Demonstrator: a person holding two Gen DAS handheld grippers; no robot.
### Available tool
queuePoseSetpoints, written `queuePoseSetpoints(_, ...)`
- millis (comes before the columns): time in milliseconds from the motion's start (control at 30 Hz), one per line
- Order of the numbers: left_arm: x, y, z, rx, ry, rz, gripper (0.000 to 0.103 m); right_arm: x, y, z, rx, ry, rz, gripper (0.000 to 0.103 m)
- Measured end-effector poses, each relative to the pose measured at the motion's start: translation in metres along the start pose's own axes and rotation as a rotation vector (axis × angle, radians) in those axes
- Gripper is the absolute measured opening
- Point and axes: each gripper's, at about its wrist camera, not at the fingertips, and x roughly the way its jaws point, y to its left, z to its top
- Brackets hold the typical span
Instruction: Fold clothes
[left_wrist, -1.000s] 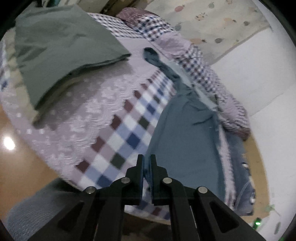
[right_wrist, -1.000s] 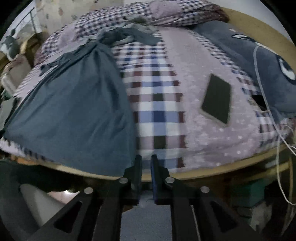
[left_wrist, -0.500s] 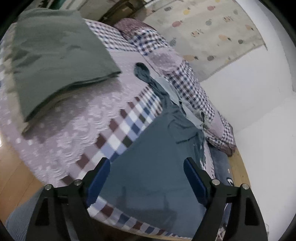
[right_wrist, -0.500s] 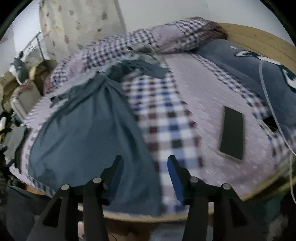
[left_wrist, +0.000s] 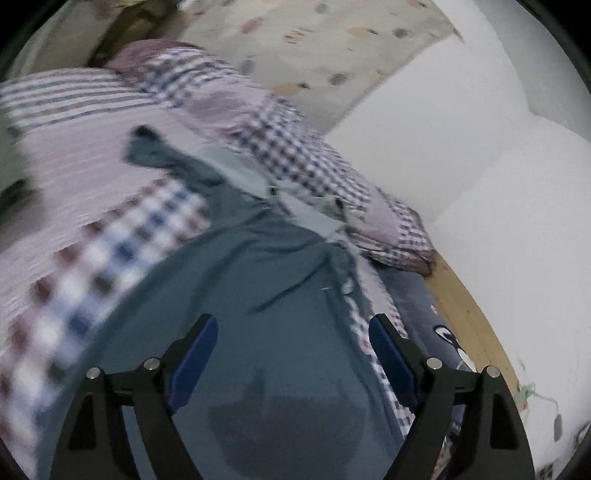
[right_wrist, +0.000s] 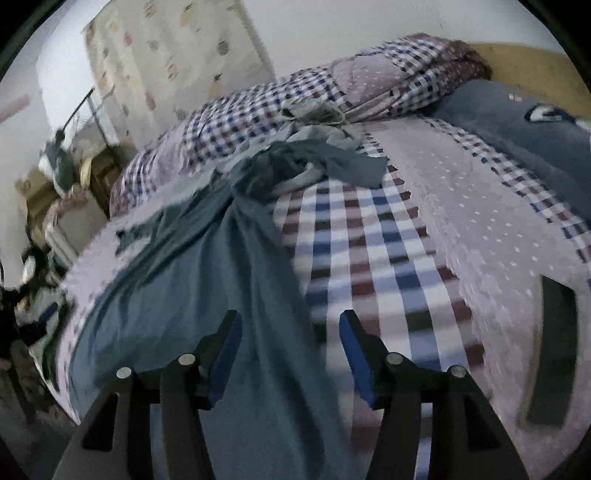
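Spreading garment: the teal garment (left_wrist: 266, 295) lies lengthwise on the checked bed (right_wrist: 388, 258), so we judge it laid flat for folding.
Left claw (left_wrist: 293, 350): wide, holding nothing, over the cloth's near end.
Right claw (right_wrist: 290, 350): wide, empty, above the garment's right edge.
Far end: bunched near the pillow (right_wrist: 388, 74); we'd straighten it.

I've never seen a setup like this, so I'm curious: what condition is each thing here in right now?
Left gripper: fingers spread open, holding nothing, over the garment.
Right gripper: fingers spread open, holding nothing.
Blue-grey garment: unfolded, lying lengthwise on the bed, bunched and wrinkled at the far end.
Checked bedcover: spread flat under the garment.
Checked pillow: lying at the head of the bed.
Dark flat object: lying flat on the bedcover, apart from the garment.
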Motion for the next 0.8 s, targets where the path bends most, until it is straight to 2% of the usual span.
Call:
queuePoseSetpoints(133,0.064,-0.026,0.002,0.108,0.023,-0.036,0.088,0.036,-0.035,0.042,0.094,-0.031,0.043,0.066)
queuePoseSetpoints(233,0.11,-0.027,-0.005,0.165,0.08,-0.038,0.088,0.073,-0.062,0.072,0.16,0.002,0.072,0.068)
queuePoseSetpoints(333,0.145,-0.015,-0.016,0.177,0.157,0.0,0.088,0.113,-0.093,0.102,0.248,0.037,0.11,0.068)
queuePoseSetpoints(467,0.167,-0.001,-0.022,0.149,0.188,0.036,0.088,0.16,-0.122,0.131,0.345,0.037,0.135,0.068)
queuePoseSetpoints(600,0.174,0.003,-0.026,0.132,0.187,0.034,0.088,0.206,-0.139,0.159,0.349,0.059,0.078,0.068)
queuePoseSetpoints(800,0.178,0.005,-0.033,0.147,0.196,0.036,0.088,0.255,-0.14,0.187,0.226,0.098,-0.046,0.068)
